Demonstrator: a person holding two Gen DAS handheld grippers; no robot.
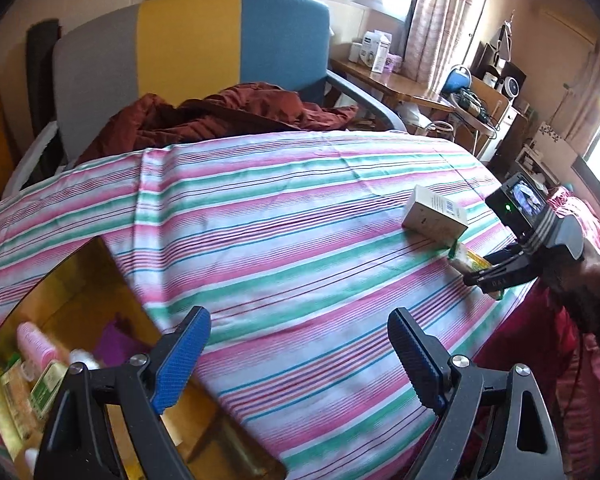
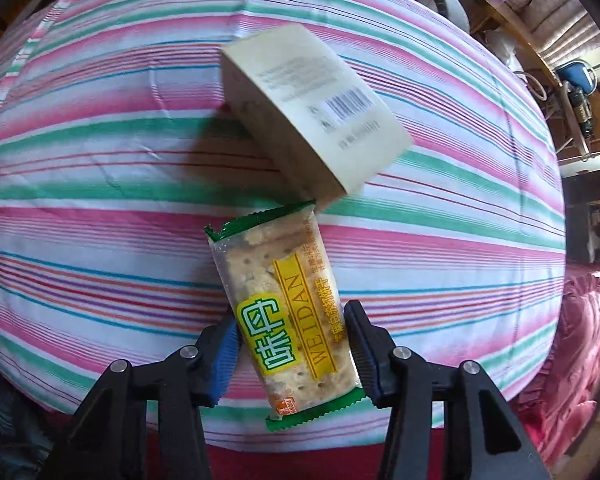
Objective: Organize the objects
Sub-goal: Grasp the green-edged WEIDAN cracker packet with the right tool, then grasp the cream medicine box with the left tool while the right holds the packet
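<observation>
A cracker packet (image 2: 288,312) with green ends and a yellow label lies on the striped cloth (image 2: 100,184). My right gripper (image 2: 290,340) points down over it, and both pads touch its long sides. A cream box (image 2: 312,120) with a barcode lies just beyond the packet's far end. In the left wrist view the same box (image 1: 434,216), packet (image 1: 470,260) and right gripper (image 1: 484,276) are at the far right. My left gripper (image 1: 300,344) hangs open above the cloth with nothing between its fingers.
A gold tray (image 1: 72,280) at the lower left holds a pink bottle (image 1: 36,344), a green packet (image 1: 48,384) and other small items. Behind the cloth stands a grey, yellow and blue chair (image 1: 180,52) with a red-brown garment (image 1: 220,112). A cluttered desk (image 1: 400,84) stands at the right.
</observation>
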